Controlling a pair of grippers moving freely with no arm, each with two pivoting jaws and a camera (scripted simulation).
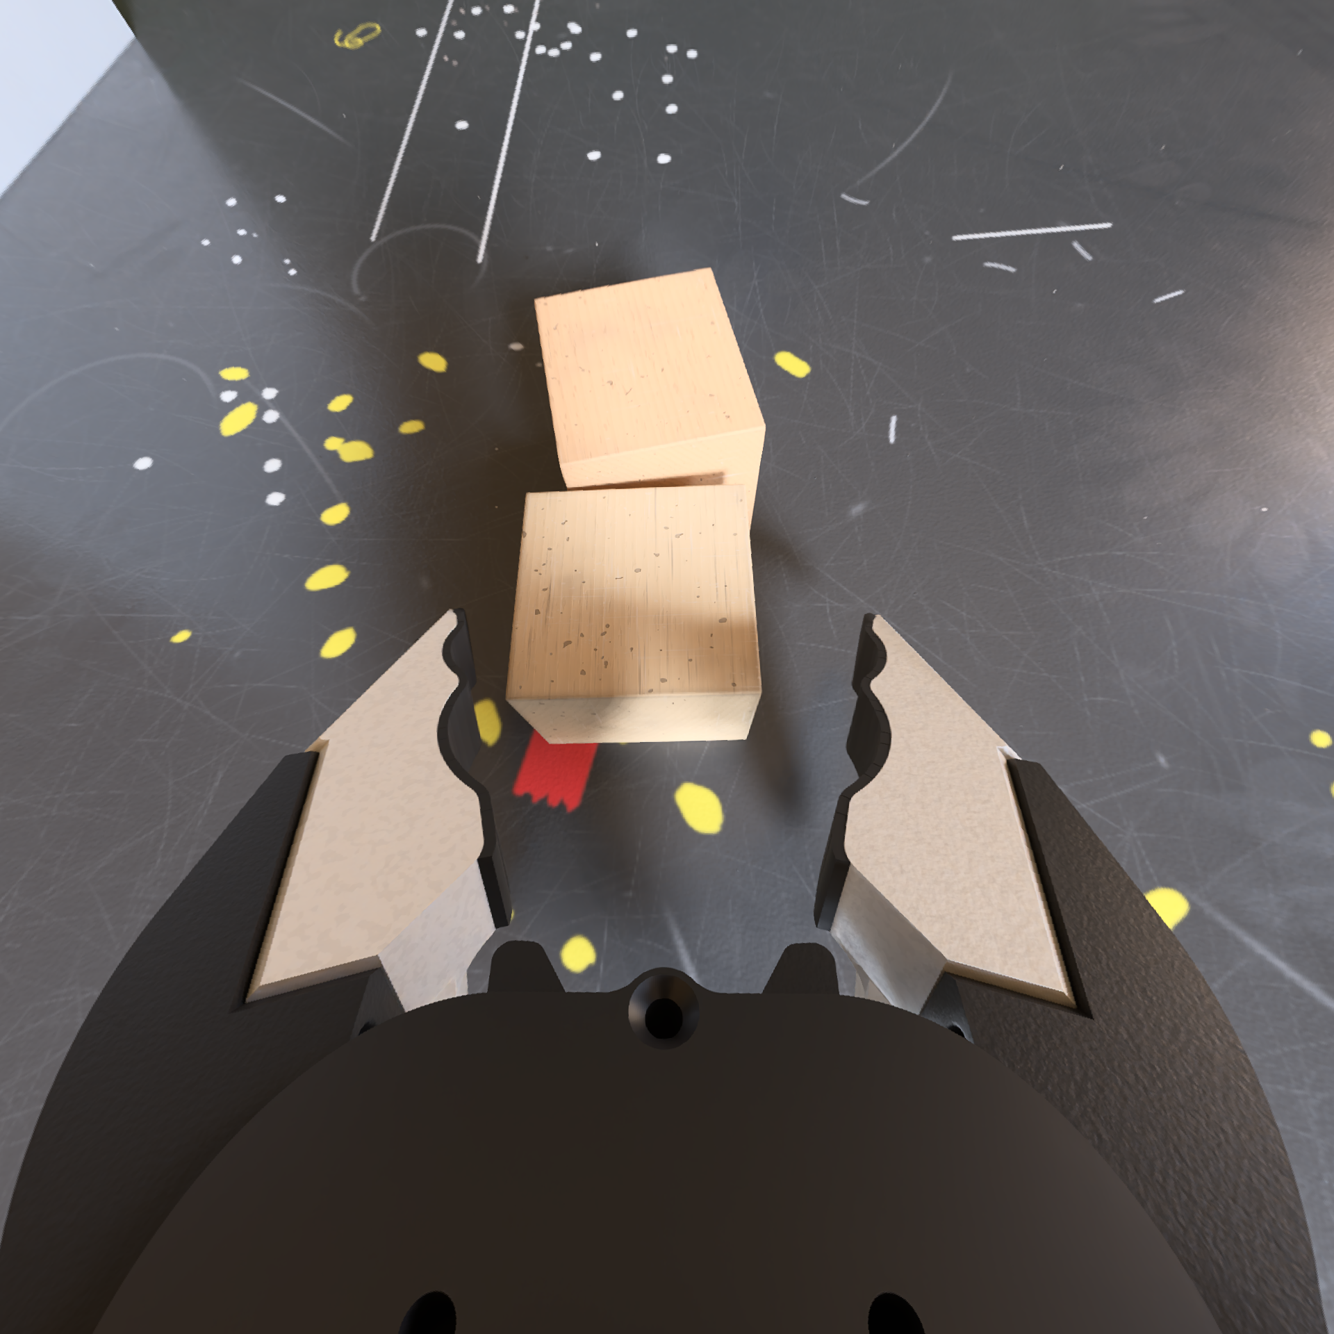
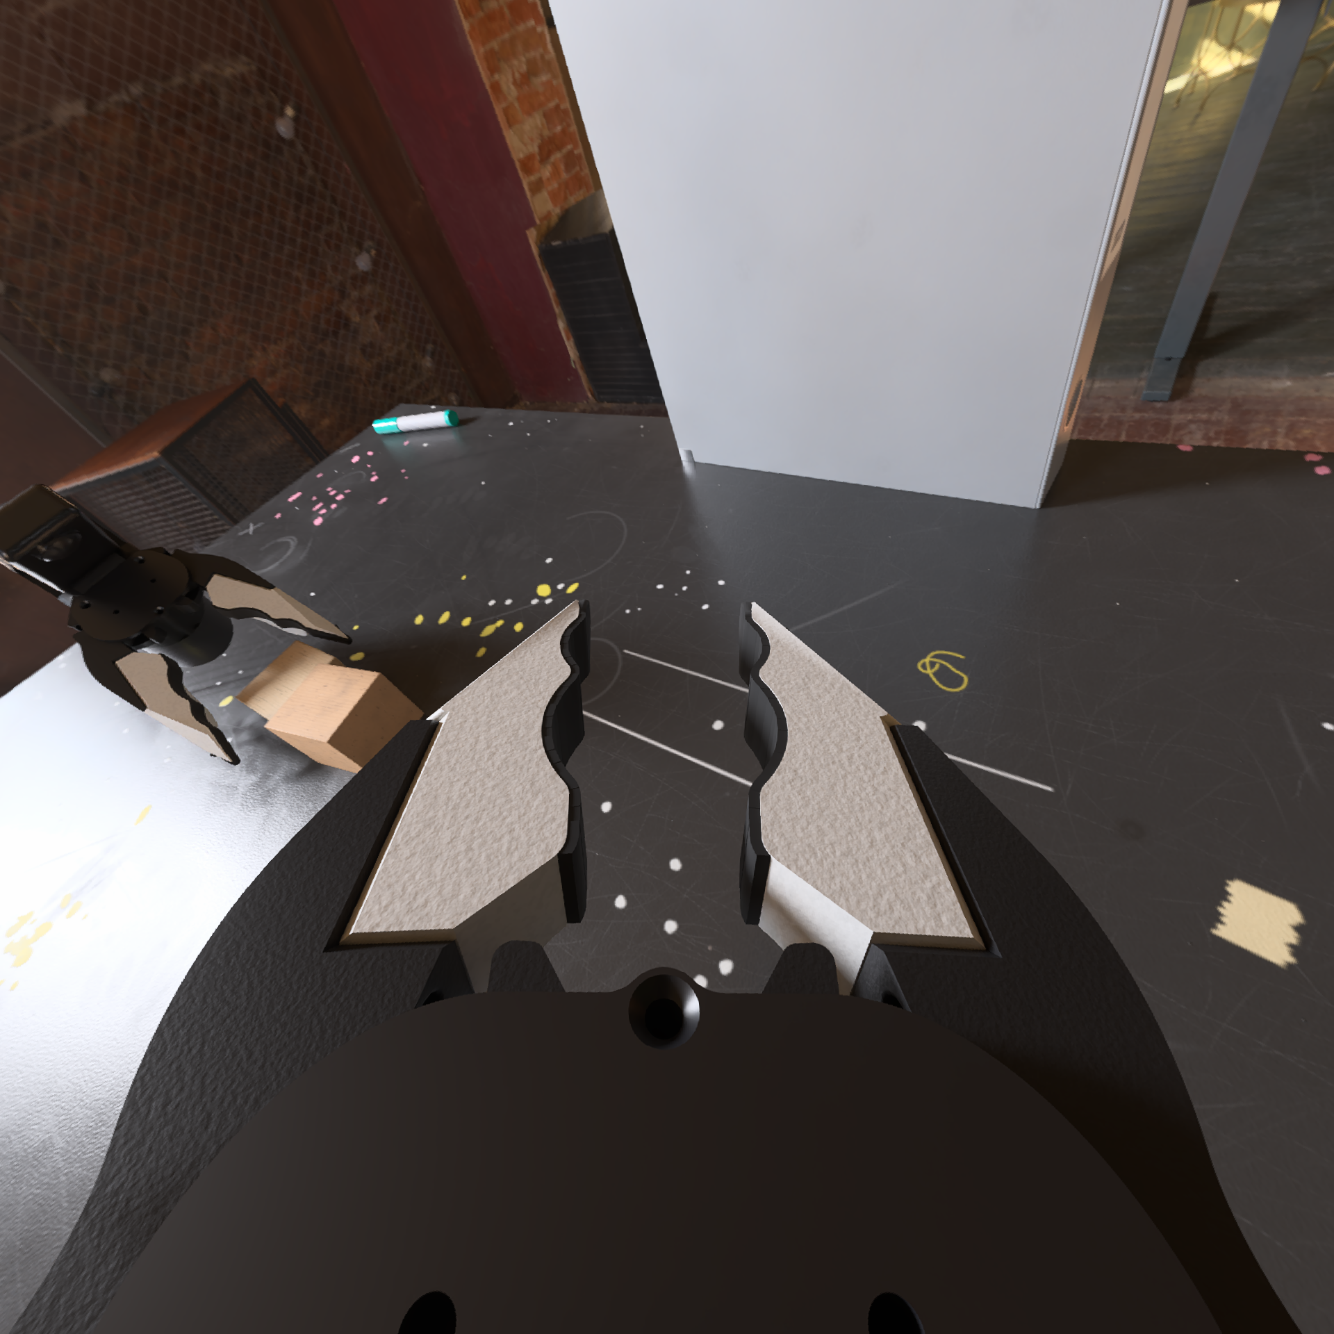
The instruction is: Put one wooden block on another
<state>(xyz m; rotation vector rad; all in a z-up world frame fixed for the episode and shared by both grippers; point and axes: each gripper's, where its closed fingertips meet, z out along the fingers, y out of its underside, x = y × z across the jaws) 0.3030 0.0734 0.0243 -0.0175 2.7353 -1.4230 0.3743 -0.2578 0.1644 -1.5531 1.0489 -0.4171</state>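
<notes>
Two pale wooden blocks lie in line on the dark table point(image 1: 1010, 577), touching or nearly so. In the left wrist view the near block point(image 1: 631, 606) is straight ahead and the far block point(image 1: 646, 375), turned slightly, sits just behind it. My left gripper point(image 1: 664, 615) is open, and its fingers stand either side of the near block's near end with a gap on each side. In the right wrist view the blocks point(image 2: 332, 711) and the left gripper point(image 2: 289, 699) show at the far left. My right gripper point(image 2: 664, 606) is open and empty above bare table, away from the blocks.
A red tape patch point(image 1: 556, 776) lies under the near block's front edge. A teal-and-white marker point(image 2: 415, 421) lies at the far table edge. A white panel point(image 2: 866, 289) stands on the table behind. A tan tape patch point(image 2: 1260, 920) lies to the right.
</notes>
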